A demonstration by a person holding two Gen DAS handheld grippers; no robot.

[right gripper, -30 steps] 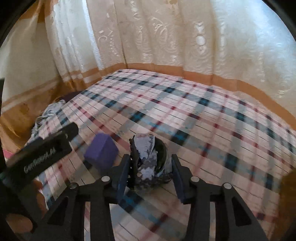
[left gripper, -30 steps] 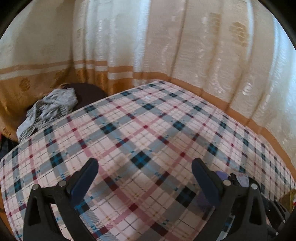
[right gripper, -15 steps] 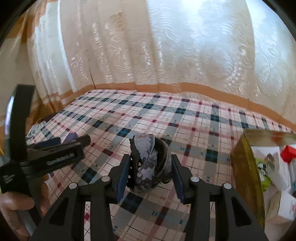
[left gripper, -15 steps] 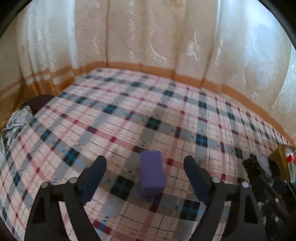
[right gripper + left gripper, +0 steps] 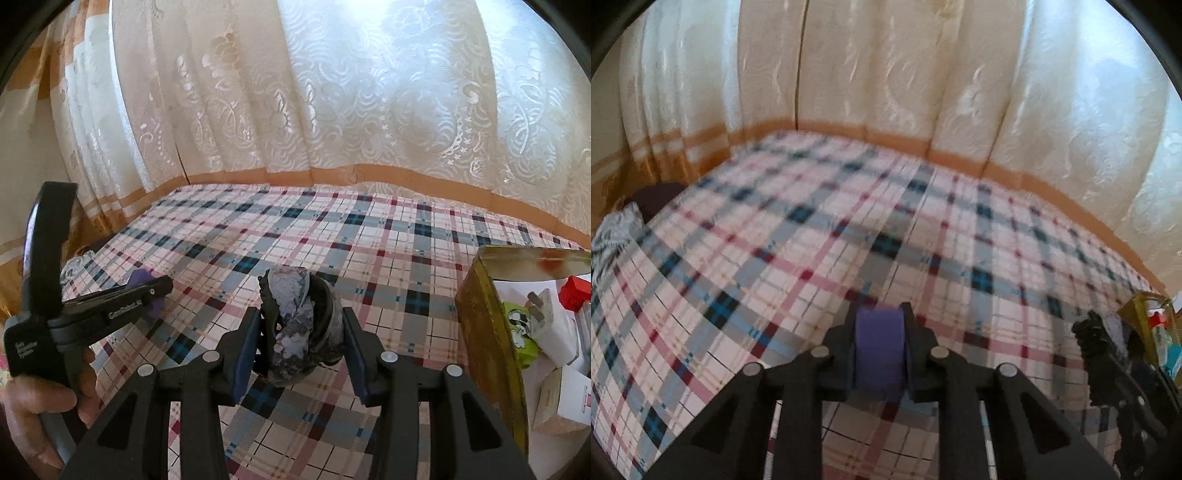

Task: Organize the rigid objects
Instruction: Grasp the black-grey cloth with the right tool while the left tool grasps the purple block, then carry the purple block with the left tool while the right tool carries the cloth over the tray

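A: Where is the purple block (image 5: 879,350) being kept?

B: At lower centre, being clamped by the left gripper (image 5: 880,345); the gripper is being angled downward over the plaid cloth (image 5: 812,258).

A: The right gripper (image 5: 301,338)?

B: A patterned dark object (image 5: 299,325) is being pinched at lower centre.

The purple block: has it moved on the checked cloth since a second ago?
Yes. The purple block went from free on the checked cloth to between the left hand-held gripper fingers.
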